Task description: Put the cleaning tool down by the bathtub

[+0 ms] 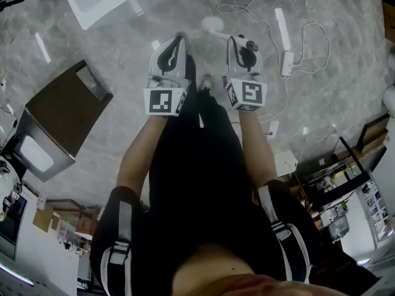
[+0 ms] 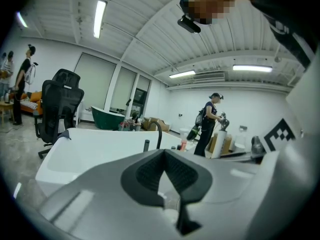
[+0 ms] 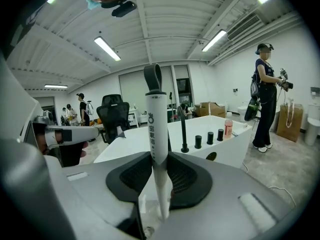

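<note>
Cleaning tool (image 3: 155, 119) held near the white bathtub (image 3: 235, 146)
Right gripper (image 3: 159, 171) pads clamp its white handle upright; left gripper (image 2: 164, 155) jaws rest together, empty.

Cleaning tool (image 3: 155, 129) upright in right gripper (image 3: 159, 171) jaws; bathtub (image 3: 235, 151) just ahead, office chair (image 3: 114, 116) behind it, person (image 3: 264, 99) to its right.

The person wears a black top whose short sleeves (image 1: 121, 227) carry grey-and-white stripes, over black trousers (image 1: 197, 165). The left tongs (image 1: 178, 39) and right tongs (image 1: 237, 41) are pale grey shells with black ribbed pads (image 3: 186, 176), each bearing a cube (image 1: 165, 101) of black-and-white square markers.
</note>
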Demonstrator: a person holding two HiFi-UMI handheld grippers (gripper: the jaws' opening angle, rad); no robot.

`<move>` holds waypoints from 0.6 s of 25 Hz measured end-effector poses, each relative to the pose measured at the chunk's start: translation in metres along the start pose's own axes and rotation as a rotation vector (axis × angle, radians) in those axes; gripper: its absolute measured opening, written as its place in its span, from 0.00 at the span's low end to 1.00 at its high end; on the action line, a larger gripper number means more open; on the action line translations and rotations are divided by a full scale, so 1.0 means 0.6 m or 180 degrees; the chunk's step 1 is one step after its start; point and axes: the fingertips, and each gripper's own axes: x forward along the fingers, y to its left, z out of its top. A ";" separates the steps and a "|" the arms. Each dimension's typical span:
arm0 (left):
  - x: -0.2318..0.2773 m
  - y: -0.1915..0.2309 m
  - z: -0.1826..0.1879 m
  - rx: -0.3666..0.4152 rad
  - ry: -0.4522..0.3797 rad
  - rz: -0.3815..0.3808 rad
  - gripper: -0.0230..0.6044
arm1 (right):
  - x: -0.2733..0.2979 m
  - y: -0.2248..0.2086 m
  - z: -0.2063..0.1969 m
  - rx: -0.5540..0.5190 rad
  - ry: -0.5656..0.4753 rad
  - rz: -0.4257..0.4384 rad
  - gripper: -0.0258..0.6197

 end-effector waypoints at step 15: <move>0.102 0.075 -0.144 -0.0011 0.0198 -0.0019 0.05 | 0.158 -0.014 -0.173 -0.0073 0.0321 -0.0019 0.19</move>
